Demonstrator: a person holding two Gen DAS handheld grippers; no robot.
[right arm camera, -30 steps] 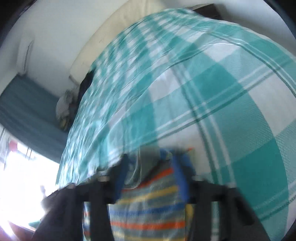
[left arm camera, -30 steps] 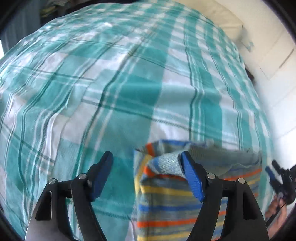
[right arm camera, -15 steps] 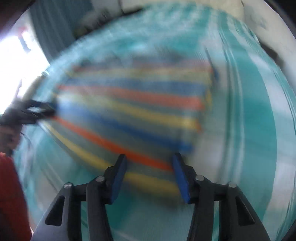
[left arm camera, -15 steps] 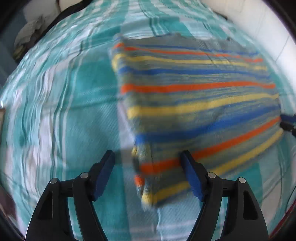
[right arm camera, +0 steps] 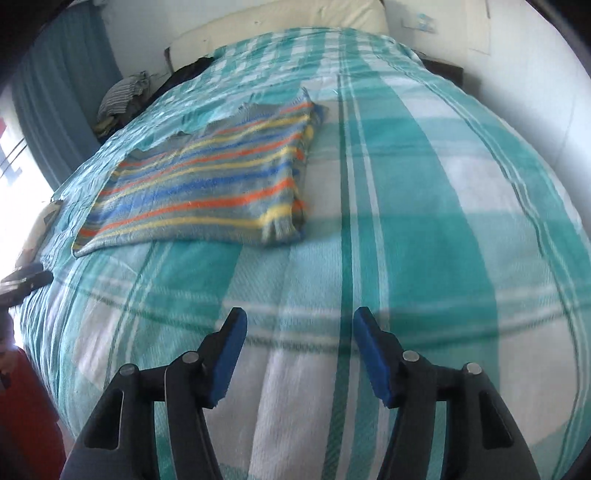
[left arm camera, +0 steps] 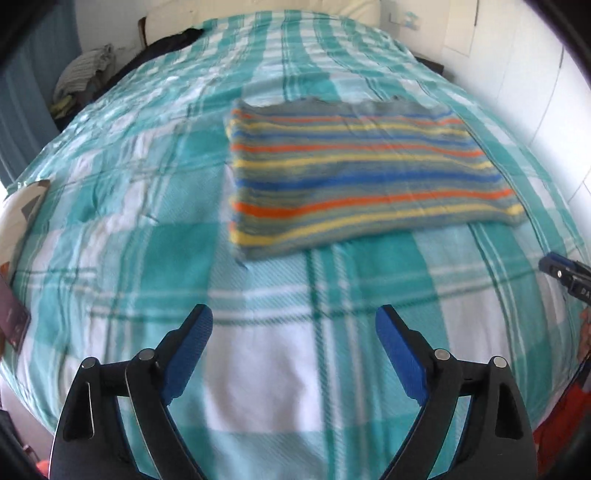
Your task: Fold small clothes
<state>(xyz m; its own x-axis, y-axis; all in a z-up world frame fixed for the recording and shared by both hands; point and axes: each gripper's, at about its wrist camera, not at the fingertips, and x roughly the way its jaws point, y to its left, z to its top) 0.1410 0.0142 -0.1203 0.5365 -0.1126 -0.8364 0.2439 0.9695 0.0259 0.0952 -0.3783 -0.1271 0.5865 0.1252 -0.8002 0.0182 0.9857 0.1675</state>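
Observation:
A striped knit garment (left arm camera: 354,177) in grey, blue, orange and yellow lies folded flat on the teal plaid bedspread (left arm camera: 280,369). It shows in the right wrist view too, as the striped garment (right arm camera: 207,184) left of centre. My left gripper (left arm camera: 293,323) hovers over bare bedspread on the near side of the garment, its jaws opening with nothing between them. My right gripper (right arm camera: 297,325) is likewise back from the garment, jaws opening and empty. The right gripper's tip (left arm camera: 561,271) peeks in at the left wrist view's right edge.
A heap of clothes (left arm camera: 85,77) and a dark item (left arm camera: 170,44) lie at the bed's far left. A cream headboard (right arm camera: 295,18) and white walls stand beyond. Blue curtains (right arm camera: 55,96) hang at left. A person's red sleeve (right arm camera: 26,413) shows at lower left.
Both grippers let go of the striped garment and drew back toward the near edge of the bed. The garment, lifted a second ago, now lies flat and folded.

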